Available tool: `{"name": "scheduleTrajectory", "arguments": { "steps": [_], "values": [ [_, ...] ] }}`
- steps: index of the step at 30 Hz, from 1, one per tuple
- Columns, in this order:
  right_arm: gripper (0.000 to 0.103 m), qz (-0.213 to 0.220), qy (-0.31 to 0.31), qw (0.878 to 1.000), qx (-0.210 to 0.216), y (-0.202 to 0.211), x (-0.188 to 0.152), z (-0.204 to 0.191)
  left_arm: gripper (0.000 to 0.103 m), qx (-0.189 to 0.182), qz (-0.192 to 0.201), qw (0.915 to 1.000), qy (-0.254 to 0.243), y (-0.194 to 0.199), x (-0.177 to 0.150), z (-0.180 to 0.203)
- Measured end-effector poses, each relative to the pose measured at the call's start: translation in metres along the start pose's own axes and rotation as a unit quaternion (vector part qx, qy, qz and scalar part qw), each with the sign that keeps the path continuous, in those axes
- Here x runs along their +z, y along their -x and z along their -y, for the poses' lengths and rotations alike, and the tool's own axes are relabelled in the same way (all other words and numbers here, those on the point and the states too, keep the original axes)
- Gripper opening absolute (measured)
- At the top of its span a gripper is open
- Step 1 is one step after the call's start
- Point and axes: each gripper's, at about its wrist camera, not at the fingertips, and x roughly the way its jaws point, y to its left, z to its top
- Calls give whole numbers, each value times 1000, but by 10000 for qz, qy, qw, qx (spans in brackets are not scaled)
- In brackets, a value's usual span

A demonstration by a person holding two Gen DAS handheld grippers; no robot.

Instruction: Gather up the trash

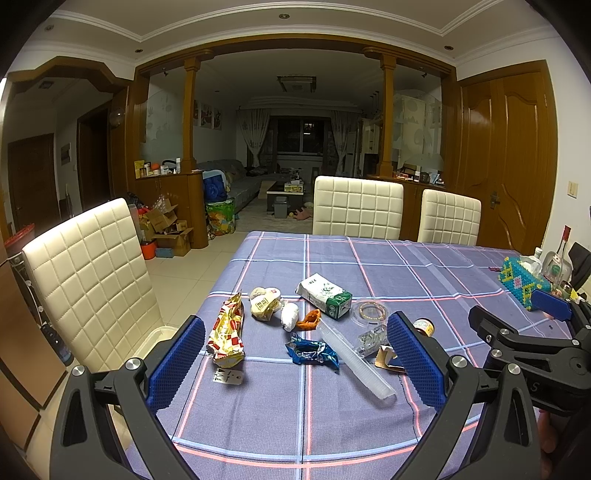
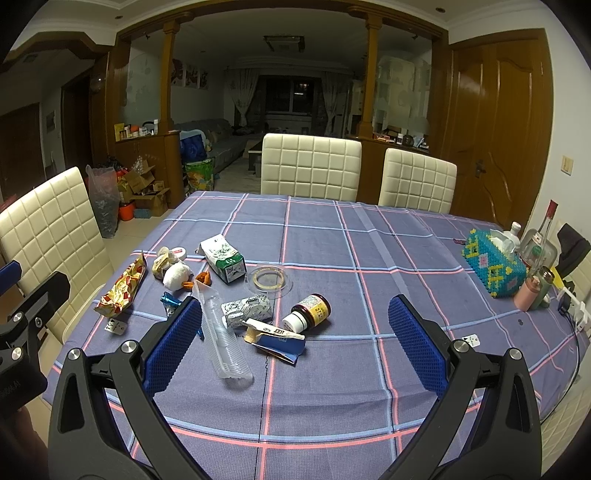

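- Both my left gripper [image 1: 295, 365] and right gripper [image 2: 295, 343] hover spread wide, empty.
- The long ribbed clear-plastic tray [image 2: 221, 343] lies mid-litter on the checked blue tablecloth [image 2: 369, 236]; probably light, flimsy, slippery, so I'd pinch one side wall.

Warm indoor light is falling from recessed ceiling spots [image 1: 283, 16] overhead, tinting both views yellowish; the far living room [image 1: 295, 147] is sitting dim and grainy; the window [image 2: 301, 96] is showing dark; fisheye distortion is bending the ceiling moulding and door [image 1: 513, 155]; black vignetting is cutting the corners; the tablecloth [image 2: 369, 258] is staying sharp, with soft shadows.
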Motion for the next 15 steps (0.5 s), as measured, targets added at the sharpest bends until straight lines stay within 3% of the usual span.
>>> {"name": "scheduleTrajectory", "arguments": {
  "steps": [15],
  "values": [
    [99,-19,12,10000,9,-1,0,0,97,-1,0,10000,-5,0,0,0]
  ]
}}
